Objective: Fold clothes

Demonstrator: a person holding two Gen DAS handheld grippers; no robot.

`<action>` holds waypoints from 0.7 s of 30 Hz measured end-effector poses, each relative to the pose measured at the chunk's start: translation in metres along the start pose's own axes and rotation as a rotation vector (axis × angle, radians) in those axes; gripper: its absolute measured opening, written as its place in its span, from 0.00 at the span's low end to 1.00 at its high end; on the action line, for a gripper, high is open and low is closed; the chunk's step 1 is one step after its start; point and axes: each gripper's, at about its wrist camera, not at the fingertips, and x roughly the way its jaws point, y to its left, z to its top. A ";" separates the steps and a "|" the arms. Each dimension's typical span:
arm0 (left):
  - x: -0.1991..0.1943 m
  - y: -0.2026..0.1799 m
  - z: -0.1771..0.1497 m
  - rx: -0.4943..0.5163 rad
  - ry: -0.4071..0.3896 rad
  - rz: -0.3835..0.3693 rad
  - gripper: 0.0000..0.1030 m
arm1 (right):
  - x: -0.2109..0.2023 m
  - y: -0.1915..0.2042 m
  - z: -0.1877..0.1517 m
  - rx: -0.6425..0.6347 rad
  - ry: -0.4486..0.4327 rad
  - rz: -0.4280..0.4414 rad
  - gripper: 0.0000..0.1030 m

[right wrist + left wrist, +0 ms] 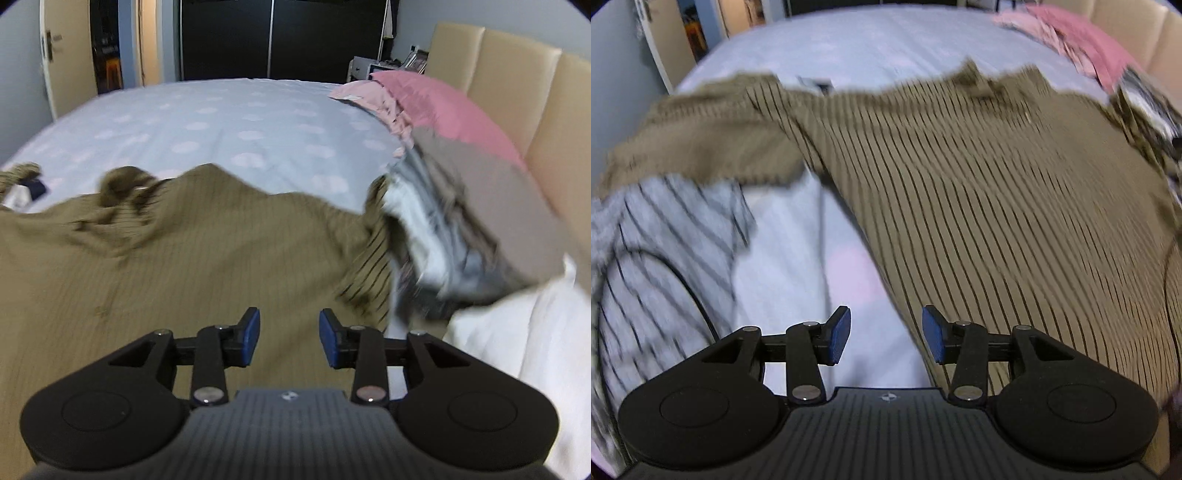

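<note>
An olive-brown striped shirt (979,192) lies spread on the bed, its sleeve reaching left; it also shows in the right wrist view (166,258). My left gripper (885,334) is open and empty, hovering over the shirt's lower left edge and the bed sheet. My right gripper (289,339) is open and empty above the shirt's body. A grey striped garment (665,240) lies at the left of the left wrist view, partly under the olive sleeve.
The bed has a pale blue dotted sheet (221,122). A pile of grey and white clothes (461,229) lies at the right, next to pink pillows (443,103) and a beige headboard (517,85). A white cloth (524,350) sits at the lower right.
</note>
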 end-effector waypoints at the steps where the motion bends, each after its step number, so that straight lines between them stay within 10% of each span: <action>1: 0.001 -0.003 -0.010 -0.004 0.020 -0.011 0.40 | -0.006 0.002 -0.008 0.012 -0.002 0.020 0.38; 11: 0.023 -0.027 -0.073 -0.124 0.165 -0.111 0.45 | -0.037 0.024 -0.061 0.037 0.042 0.108 0.41; 16: 0.033 -0.033 -0.086 -0.132 0.215 -0.111 0.06 | -0.055 0.030 -0.068 0.039 0.002 0.118 0.42; 21: 0.016 -0.030 -0.080 -0.111 0.190 -0.104 0.00 | -0.067 0.020 -0.069 -0.020 0.049 0.147 0.45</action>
